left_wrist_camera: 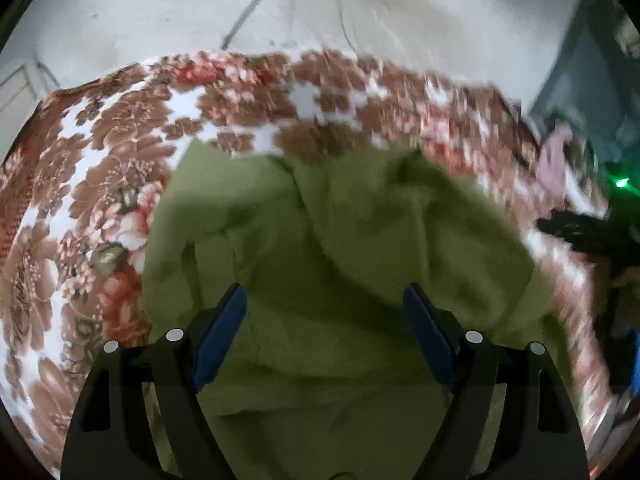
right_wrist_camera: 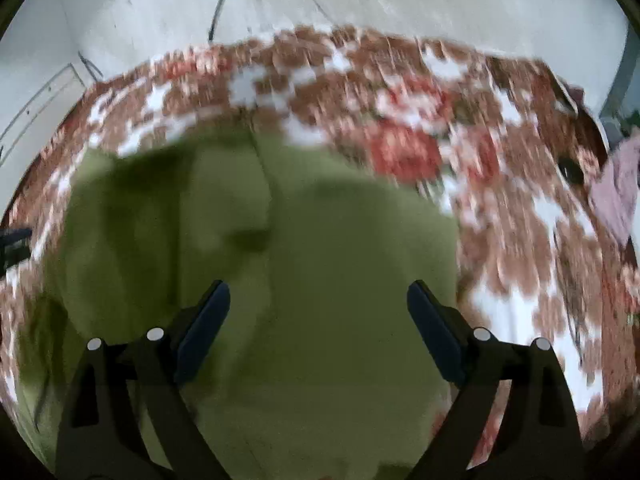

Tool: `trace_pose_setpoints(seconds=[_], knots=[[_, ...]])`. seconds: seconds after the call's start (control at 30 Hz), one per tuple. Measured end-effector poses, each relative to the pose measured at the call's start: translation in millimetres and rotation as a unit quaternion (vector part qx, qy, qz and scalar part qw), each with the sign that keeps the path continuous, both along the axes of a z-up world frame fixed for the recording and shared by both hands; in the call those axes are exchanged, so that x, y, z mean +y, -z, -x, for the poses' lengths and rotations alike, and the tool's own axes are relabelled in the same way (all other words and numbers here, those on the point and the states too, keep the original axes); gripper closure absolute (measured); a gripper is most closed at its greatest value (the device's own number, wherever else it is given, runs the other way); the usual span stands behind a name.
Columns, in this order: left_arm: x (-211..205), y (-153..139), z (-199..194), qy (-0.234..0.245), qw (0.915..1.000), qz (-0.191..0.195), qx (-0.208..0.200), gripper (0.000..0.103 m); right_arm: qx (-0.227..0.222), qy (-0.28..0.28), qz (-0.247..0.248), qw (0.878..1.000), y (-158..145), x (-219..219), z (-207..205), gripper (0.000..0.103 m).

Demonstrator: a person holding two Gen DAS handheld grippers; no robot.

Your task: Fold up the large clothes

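Note:
A large olive-green garment (left_wrist_camera: 340, 248) lies rumpled on a bed with a red, brown and white floral cover (left_wrist_camera: 100, 184). My left gripper (left_wrist_camera: 325, 300) is open above the garment, jaws wide apart, nothing between them. In the right wrist view the same green garment (right_wrist_camera: 280, 280) fills the middle and lower left, on the floral cover (right_wrist_camera: 520, 220). My right gripper (right_wrist_camera: 319, 294) is also open and empty above the cloth. Both views are motion-blurred.
A white wall (left_wrist_camera: 160, 8) with a dark cable (left_wrist_camera: 256, 0) runs behind the bed. A pink cloth (right_wrist_camera: 616, 196) lies at the bed's right edge. The other gripper's dark body (left_wrist_camera: 580, 232) shows at right, with a green light (left_wrist_camera: 621, 182) beyond it.

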State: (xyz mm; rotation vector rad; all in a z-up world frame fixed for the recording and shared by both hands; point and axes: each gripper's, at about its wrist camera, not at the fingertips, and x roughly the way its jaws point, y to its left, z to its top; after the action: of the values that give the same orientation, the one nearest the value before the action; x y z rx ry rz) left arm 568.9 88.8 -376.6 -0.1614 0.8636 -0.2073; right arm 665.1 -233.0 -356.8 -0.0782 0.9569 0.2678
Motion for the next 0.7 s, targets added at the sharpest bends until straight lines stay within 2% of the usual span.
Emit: trace_pose_setpoints(seconds=[0.07, 0.13, 0.23, 0.3, 0.37, 0.4, 0.47, 0.53, 0.57, 0.67, 0.7], knots=[[-5, -13, -13, -0.01, 0.9993, 0.025, -0.025, 0.023, -0.019, -0.008, -0.014, 1.0, -18, 19, -15, 0.014], [-16, -17, -28, -0.009, 0.9984, 0.038, -0.041, 0.023, -0.041, -0.026, -0.001, 0.999, -27, 45, -27, 0.014], [-43, -9, -62, 0.001, 0.9989, 0.027, -0.038, 0.023, -0.033, -0.04, 0.035, 0.998, -12, 82, -36, 0.014], [-62, 14, -82, 0.002, 0.9996, -0.019, -0.018, 0.023, -0.012, -0.049, 0.061, 0.997, 16, 97, -40, 0.014], [-75, 52, -99, -0.016, 0.9932, -0.115, 0.013, 0.023, 0.005, -0.045, 0.115, 0.992, 52, 101, -40, 0.014], [-77, 63, -103, -0.018, 0.9905, -0.135, 0.019, 0.021, 0.013, -0.039, 0.131, 0.99, 68, 99, -40, 0.014], [-85, 100, -110, 0.006, 0.9842, -0.169, 0.052, 0.018, 0.036, -0.024, 0.124, 0.991, 93, 88, -40, 0.013], [-91, 126, -108, 0.035, 0.9782, -0.197, 0.056, 0.015, 0.046, -0.021, 0.128, 0.99, 108, 82, -38, 0.012], [-90, 132, -107, 0.039, 0.9783, -0.197, 0.051, 0.012, 0.044, -0.026, 0.134, 0.99, 115, 81, -34, 0.011], [-75, 139, -107, 0.035, 0.988, -0.143, 0.048, 0.009, 0.02, -0.031, 0.15, 0.988, 129, 74, -21, 0.007], [-73, 137, -106, 0.034, 0.9887, -0.138, 0.049, 0.009, 0.02, -0.027, 0.146, 0.989, 130, 71, -18, 0.007]])
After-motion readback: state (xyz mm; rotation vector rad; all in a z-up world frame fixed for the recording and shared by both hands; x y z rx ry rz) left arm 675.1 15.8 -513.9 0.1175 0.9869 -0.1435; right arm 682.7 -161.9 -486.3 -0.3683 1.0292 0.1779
